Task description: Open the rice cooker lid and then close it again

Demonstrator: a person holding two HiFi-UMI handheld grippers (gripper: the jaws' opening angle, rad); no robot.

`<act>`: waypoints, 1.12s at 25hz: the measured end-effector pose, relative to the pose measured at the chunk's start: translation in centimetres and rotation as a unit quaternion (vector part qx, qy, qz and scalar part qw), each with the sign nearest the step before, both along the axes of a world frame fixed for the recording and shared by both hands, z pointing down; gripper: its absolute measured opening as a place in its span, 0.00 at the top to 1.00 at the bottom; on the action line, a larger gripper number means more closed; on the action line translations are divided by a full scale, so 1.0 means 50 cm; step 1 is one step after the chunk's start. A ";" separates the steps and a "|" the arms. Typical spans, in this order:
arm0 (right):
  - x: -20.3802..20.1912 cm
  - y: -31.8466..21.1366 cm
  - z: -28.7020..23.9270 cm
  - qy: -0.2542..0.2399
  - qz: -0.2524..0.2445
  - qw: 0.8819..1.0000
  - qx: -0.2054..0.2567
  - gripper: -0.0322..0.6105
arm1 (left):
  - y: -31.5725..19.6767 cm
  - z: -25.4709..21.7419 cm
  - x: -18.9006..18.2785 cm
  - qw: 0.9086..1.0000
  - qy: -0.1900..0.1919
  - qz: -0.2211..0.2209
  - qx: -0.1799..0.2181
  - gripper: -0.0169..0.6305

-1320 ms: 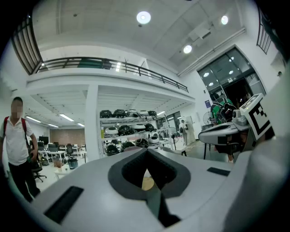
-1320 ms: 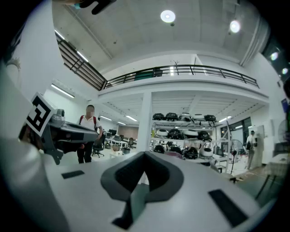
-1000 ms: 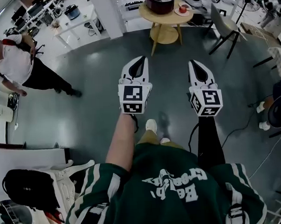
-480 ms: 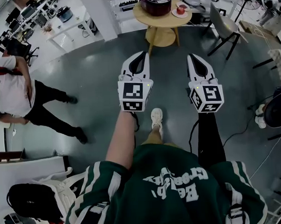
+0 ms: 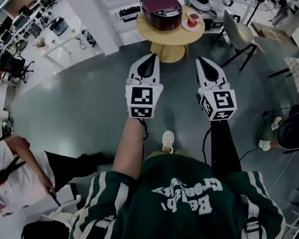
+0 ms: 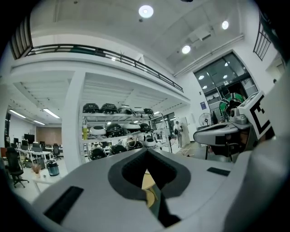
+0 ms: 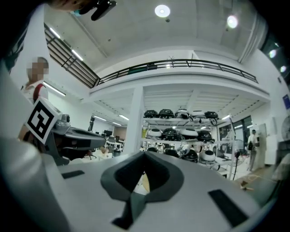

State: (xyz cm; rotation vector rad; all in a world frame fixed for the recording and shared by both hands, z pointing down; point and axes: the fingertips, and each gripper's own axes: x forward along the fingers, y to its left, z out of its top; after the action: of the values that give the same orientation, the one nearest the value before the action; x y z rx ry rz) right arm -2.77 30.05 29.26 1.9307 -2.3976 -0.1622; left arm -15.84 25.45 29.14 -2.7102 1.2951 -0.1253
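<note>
The cooker [image 5: 162, 9] sits on the round table [image 5: 146, 28], lid down. It is straight ahead and well apart from both claws. The left claw [image 5: 148, 60] and right claw [image 5: 205, 63] point at it, both closed on nothing. The left looks a bit nearer, but it's hard to tell.

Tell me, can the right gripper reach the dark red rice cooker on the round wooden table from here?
Probably not yet. The right gripper hangs over grey floor, short of the round wooden table that bears the dark red rice cooker. Nothing stands between them, so stepping closer should do.
</note>
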 end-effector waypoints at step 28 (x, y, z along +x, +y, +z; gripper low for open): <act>0.130 -0.502 0.030 0.002 -0.020 1.000 0.003 0.94 | -0.472 0.033 0.177 0.999 0.005 0.033 -0.011 0.97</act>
State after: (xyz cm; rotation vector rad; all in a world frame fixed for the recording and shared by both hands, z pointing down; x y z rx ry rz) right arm 3.72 4.97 30.76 1.8841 -2.4380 -0.1746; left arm -7.00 1.83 30.80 -2.7720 1.2133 -0.1193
